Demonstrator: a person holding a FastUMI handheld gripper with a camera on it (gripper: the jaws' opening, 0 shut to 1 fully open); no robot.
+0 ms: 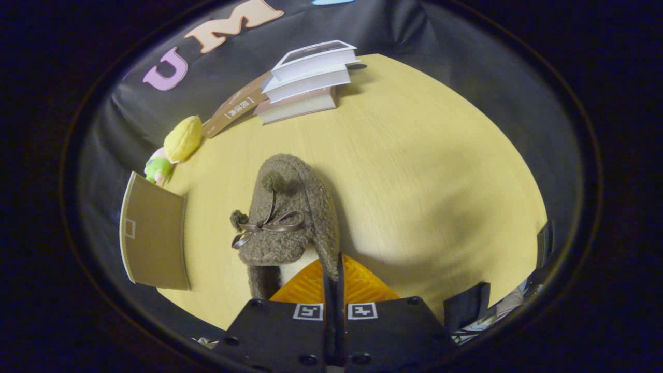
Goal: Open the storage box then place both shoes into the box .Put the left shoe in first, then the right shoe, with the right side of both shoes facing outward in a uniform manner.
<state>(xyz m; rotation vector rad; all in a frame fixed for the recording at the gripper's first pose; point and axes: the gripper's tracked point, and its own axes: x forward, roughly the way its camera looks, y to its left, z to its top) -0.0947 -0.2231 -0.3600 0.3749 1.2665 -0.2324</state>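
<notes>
Gripping item 1: the gripper point(334, 269) is closing both fingers on the collar edge of a fuzzy brown shoe point(287, 220), the fingers lying almost together with the thin fleece rim pinched between them. The shoe is hanging or standing just ahead of the fingers, toe pointing away toward the far side of the table, its pale lining showing at the opening beside the fingers. A thin brown ribbon bow point(267, 228) is sitting across its upper, with a small pompom at each end of the fleece.

Item 2: a brown cardboard storage box point(155, 241) is lying to the shoe's left, near the table's edge and apart from the shoe; whether its lid is open cannot be told from this angle.

Item 3: a yellow-and-green plush toy point(176, 147) is resting just beyond the box, against the booth wall.

Item 4: a stack of 3 books point(305, 83) is sitting at the far side, well beyond the shoe, with a brown carton point(233, 109) leaning beside it on the left.

Item 5: a light wooden table point(440, 181) is bearing everything listed.
</notes>
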